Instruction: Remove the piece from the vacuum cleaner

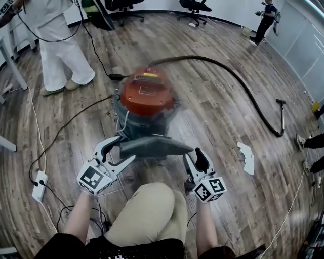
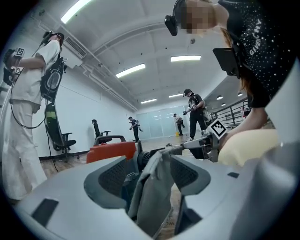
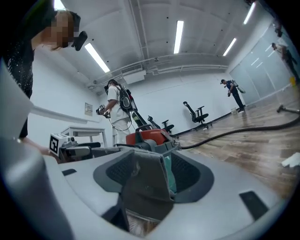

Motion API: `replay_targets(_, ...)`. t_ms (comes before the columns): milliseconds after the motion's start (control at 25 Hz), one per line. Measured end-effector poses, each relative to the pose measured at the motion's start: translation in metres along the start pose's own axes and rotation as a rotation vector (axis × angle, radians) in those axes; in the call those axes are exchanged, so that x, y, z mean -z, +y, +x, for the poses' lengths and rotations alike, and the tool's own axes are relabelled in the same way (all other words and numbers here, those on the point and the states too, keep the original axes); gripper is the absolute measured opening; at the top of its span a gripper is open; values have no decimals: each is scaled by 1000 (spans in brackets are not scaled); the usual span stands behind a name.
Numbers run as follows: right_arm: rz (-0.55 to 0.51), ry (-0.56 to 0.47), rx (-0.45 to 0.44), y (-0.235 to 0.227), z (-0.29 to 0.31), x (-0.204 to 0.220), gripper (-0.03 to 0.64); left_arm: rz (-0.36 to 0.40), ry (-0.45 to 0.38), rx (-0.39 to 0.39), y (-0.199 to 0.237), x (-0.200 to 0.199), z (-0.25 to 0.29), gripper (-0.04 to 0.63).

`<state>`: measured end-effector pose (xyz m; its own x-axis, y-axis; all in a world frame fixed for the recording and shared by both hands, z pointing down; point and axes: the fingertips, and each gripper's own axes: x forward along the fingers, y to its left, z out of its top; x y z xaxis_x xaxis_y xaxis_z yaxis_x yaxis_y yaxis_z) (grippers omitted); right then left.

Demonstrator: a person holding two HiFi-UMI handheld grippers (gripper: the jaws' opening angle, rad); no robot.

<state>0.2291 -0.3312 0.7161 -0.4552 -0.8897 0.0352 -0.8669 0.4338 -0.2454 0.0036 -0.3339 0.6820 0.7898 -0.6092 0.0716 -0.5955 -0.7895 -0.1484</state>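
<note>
I am keeping my left gripper (image 1: 116, 152) and my right gripper (image 1: 195, 156) released, jaws spread wide. Each pair is straddling one end of the grey piece (image 1: 152, 146) without pinching it. The piece is sitting crosswise between my grippers, against the front of the orange-lidded vacuum cleaner (image 1: 147, 96), over the wooden floor (image 1: 228, 116).

Two grippers: left gripper (image 1: 117, 153), right gripper (image 1: 196, 161). One grey fabric piece (image 1: 154, 146) spans both pairs of jaws. Just ahead is one vacuum cleaner (image 1: 147, 96) with one black hose (image 1: 243, 86). One power strip (image 1: 39, 185) lies left of the left gripper, one white scrap (image 1: 247, 157) right of the right. Far ahead are two office chairs (image 1: 195, 6) and two people: a person in white (image 1: 58, 45) and a person in dark clothes (image 1: 264, 23).
</note>
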Motion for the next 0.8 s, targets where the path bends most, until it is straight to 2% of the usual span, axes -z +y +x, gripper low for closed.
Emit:
replay_targets(120, -37, 48, -48, -5, 17, 10, 236, 20, 4, -4, 0, 7, 5, 281)
replay_targets(240, -38, 33, -131, 8, 30, 3, 235, 33, 18, 22, -5, 8, 13, 279)
replay_targets(320, -61, 29, -136, 13, 30, 0, 228, 49, 31, 47, -12, 6, 18, 267)
replay_targets(440, -73, 36, -133, 14, 23, 3, 83, 55, 27, 39, -18, 4, 21, 66)
replay_targets(560, -104, 49, -152, 21, 16, 7, 51, 10, 5, 25, -22, 5, 19, 54)
replay_targets(800, -139, 56, -193, 39, 2, 15, 43, -24, -2, 5, -33, 6, 12, 49)
